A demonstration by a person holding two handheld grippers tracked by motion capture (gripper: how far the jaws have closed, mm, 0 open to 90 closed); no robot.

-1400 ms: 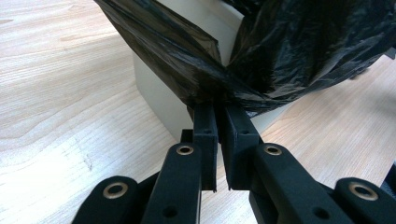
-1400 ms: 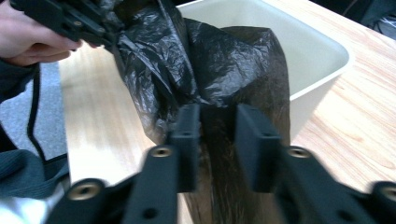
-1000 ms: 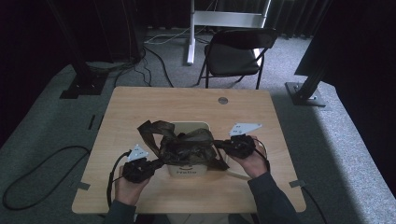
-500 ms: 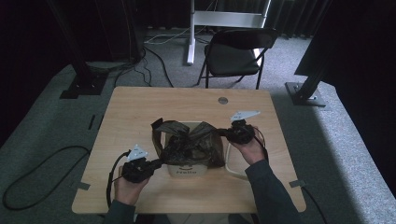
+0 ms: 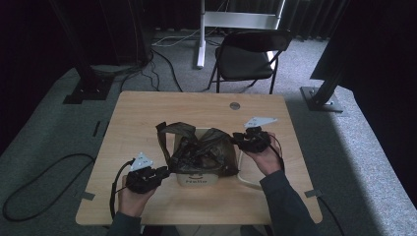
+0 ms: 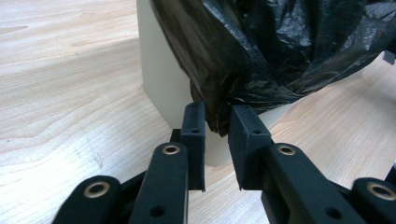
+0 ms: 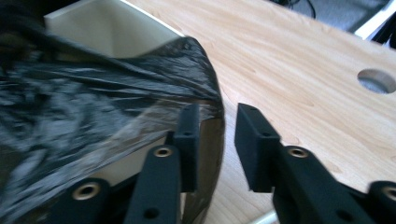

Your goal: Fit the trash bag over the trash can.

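On the pale wood table we see a cream, straight-walled bin draped in a crinkled glossy black bag, our left gripper pinching its hem, our right gripper spread around a thin edge.

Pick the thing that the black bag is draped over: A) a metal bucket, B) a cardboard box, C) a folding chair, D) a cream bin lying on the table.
D: the bag lies over the cream bin on the table, and the left gripper has the bag's edge between its jaws.
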